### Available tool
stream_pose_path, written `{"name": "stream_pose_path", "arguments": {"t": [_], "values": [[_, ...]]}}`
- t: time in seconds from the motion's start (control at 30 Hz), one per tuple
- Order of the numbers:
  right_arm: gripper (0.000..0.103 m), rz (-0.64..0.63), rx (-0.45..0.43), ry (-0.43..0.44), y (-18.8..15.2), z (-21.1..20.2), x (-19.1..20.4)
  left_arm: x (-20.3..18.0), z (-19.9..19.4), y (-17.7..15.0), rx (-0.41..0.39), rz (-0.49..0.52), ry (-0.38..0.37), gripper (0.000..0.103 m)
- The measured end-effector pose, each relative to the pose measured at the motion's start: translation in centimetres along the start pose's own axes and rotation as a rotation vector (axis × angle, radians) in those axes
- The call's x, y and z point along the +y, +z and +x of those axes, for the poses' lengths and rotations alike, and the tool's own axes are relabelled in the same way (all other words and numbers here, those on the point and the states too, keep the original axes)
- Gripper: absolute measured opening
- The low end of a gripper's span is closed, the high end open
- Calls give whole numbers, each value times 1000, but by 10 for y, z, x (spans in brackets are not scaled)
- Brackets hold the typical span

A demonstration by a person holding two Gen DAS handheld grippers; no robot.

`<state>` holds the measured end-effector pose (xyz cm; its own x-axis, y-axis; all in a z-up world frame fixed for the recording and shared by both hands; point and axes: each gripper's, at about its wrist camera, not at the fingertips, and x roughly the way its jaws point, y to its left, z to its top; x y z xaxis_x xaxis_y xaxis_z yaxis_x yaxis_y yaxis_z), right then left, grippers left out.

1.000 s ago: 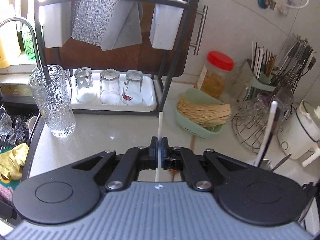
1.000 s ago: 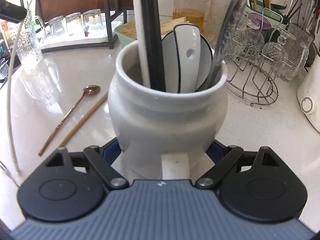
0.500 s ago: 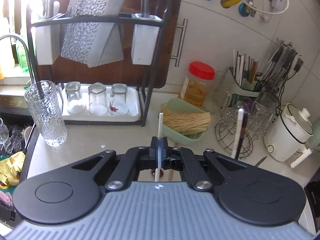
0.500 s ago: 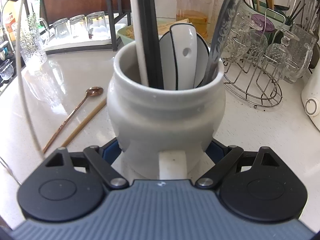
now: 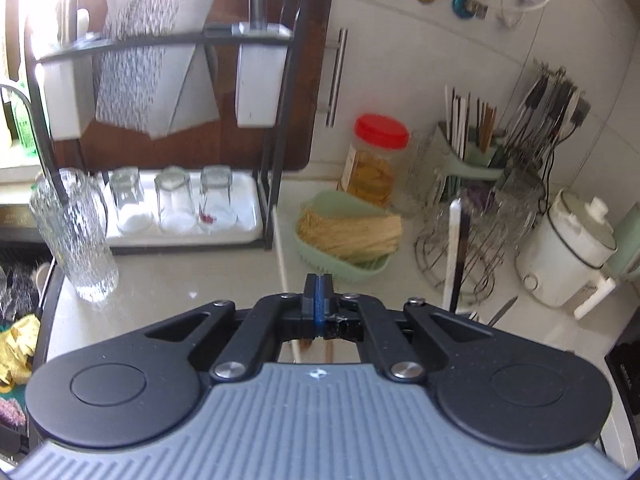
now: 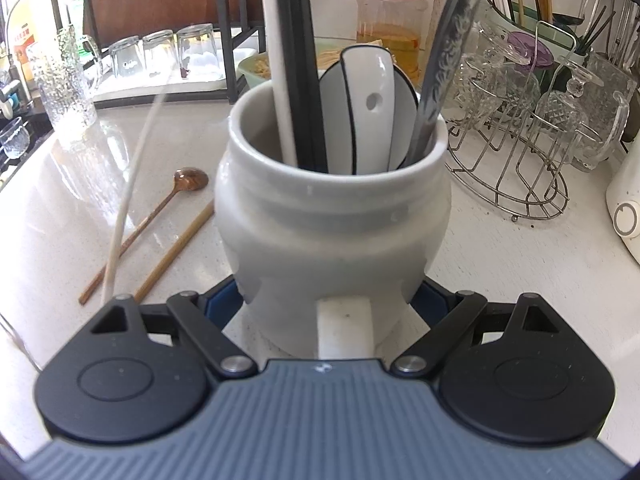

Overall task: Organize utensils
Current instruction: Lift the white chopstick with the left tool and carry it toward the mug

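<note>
The left gripper (image 5: 318, 292) is clenched, its blue pads pressed flat together with nothing between them. A thin, loose white chopstick (image 5: 284, 256) slants just off its 9 o'clock side, clear of the pads. In the right wrist view that same chopstick is a blurred pale streak at 9 o'clock from the jar, leaning over the pale speckled countertop (image 6: 60, 208); whether its lower end touches the counter I cannot tell. The right gripper (image 6: 326, 300) stands wide and grasps the squat white ceramic jar (image 6: 332, 232), one blue pad against each lower flank. The jar stands upright on the counter and fills the middle of that view. Inside it, from 10 o'clock round to 2 o'clock, stand an upright white stick (image 6: 280, 80), a pair of black chopsticks (image 6: 300, 60), a white ceramic spoon with a black rim (image 6: 368, 112) and a patterned metal handle (image 6: 444, 52). At 8 o'clock from the jar a copper-coloured long-handled spoon (image 6: 188, 180) and a single wooden chopstick (image 6: 176, 248) lie flat on the counter, side by side.
</note>
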<state>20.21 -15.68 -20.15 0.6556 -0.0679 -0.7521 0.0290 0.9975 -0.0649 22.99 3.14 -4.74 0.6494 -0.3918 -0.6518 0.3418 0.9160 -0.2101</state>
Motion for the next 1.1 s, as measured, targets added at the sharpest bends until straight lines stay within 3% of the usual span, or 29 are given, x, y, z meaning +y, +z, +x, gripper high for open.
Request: {"name": "stream_pose_path", "arguments": {"t": [0.3, 0.57, 0.67, 0.73, 0.77, 1.1], "values": [[90, 15, 10, 10, -2, 1, -3, 24, 52, -34, 162, -17, 13, 0], [89, 26, 12, 11, -2, 1, -4, 43, 93, -46, 233, -23, 48, 2], [89, 29, 12, 10, -2, 1, -4, 55, 112, -46, 255, -6, 86, 15], [88, 31, 12, 10, -2, 1, -4, 65, 126, -45, 267, 6, 121, 32], [88, 31, 12, 9, -2, 1, -4, 71, 132, -44, 272, 9, 132, 34], [88, 44, 22, -14, -2, 2, 2, 126, 183, -19, 262, 51, 216, 37]]}}
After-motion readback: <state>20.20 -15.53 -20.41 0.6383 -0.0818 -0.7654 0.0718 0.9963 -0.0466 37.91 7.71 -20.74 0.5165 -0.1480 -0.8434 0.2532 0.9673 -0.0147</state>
